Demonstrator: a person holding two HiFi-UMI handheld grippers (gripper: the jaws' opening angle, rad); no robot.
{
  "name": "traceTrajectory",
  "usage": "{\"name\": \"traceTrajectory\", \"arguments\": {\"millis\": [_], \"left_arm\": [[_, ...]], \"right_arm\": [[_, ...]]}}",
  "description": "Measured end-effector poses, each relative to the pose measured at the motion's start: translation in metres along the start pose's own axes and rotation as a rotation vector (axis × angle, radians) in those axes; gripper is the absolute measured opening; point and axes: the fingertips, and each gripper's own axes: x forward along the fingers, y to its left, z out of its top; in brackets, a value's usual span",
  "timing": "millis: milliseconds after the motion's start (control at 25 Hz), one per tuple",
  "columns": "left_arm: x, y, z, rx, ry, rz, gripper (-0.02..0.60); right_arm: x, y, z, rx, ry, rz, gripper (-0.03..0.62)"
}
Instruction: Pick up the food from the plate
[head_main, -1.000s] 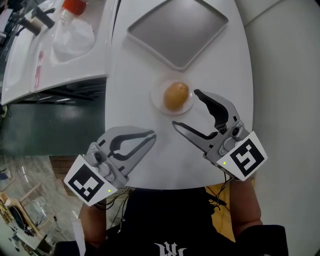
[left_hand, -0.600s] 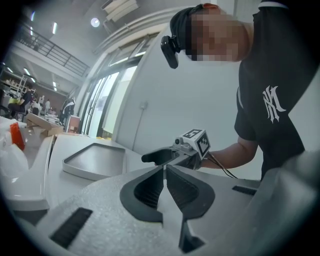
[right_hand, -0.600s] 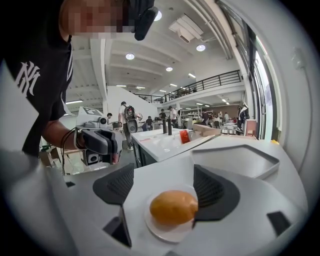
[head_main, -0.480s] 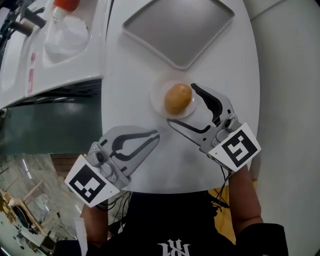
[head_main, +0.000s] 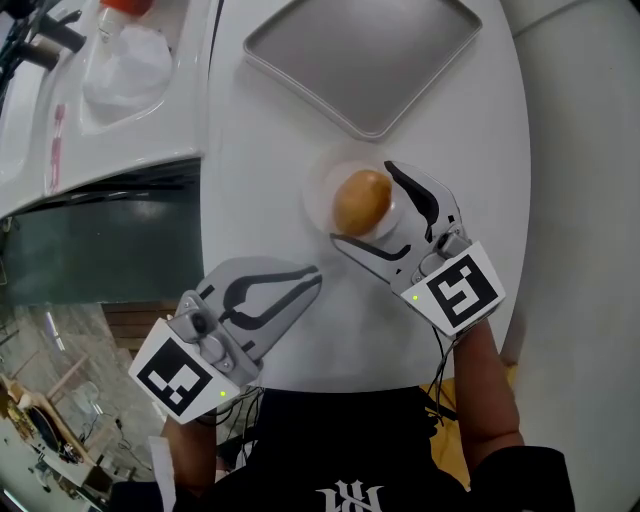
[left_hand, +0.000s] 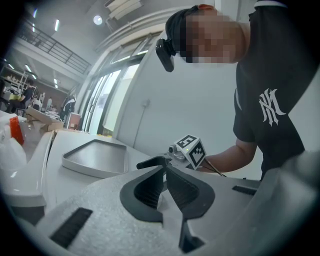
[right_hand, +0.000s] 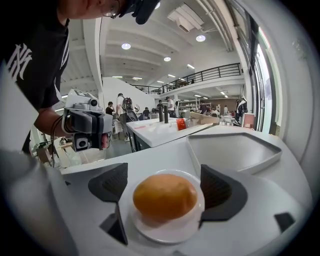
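While the right gripper (head_main: 361, 202) reaches in over the white table (head_main: 260, 150), we see its jaws opening. They are spread wide to either side of the bun (head_main: 358, 192), and the pads are clear of it on both sides. The bun sits on a small white plate (head_main: 318, 195) near the middle of the table, and much of the plate's rim lies between the jaws too. Just beyond the plate and apart from it, a grey tray (head_main: 365, 60) lies cornerwise toward the far edge. To the left, across a dark gap, a side table (head_main: 150, 135) carries a clear bag (head_main: 125, 70) and a bottle (head_main: 128, 6) with a red cap, both well apart from the plate. The left gripper (head_main: 312, 277) is over the table's near edge, close to the person (head_main: 350, 470). Its fingers are pressed together with nothing held, and it points toward the plate but stays apart from it.

Only the head view shows both grippers and the plate at once. The right gripper view shows us the bun round and golden-brown, covering most of the plate. It also shows the left gripper off to one side and a hall with tables and people behind. The left gripper view shows the tray, the right gripper's marker cube (left_hand: 192, 150) and the person's black shirt. The bun does not show there.
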Motion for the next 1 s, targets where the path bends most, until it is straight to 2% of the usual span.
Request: {"name": "traceTrajectory", "arguments": {"millis": [360, 640, 1000], "left_arm": [[0.007, 0.012, -0.022, -0.004, 0.025, 0.006, 0.008], [0.008, 0.013, -0.023, -0.003, 0.027, 0.014, 0.008], [0.009, 0.012, -0.029, 0.003, 0.043, 0.019, 0.008]], "right_arm": [[0.021, -0.004, -0.032, -0.005, 0.052, 0.04, 0.426], [0.025, -0.01, -0.038, -0.013, 0.066, 0.017, 0.433], [0.031, -0.007, -0.046, 0.008, 0.079, 0.038, 0.431]]}}
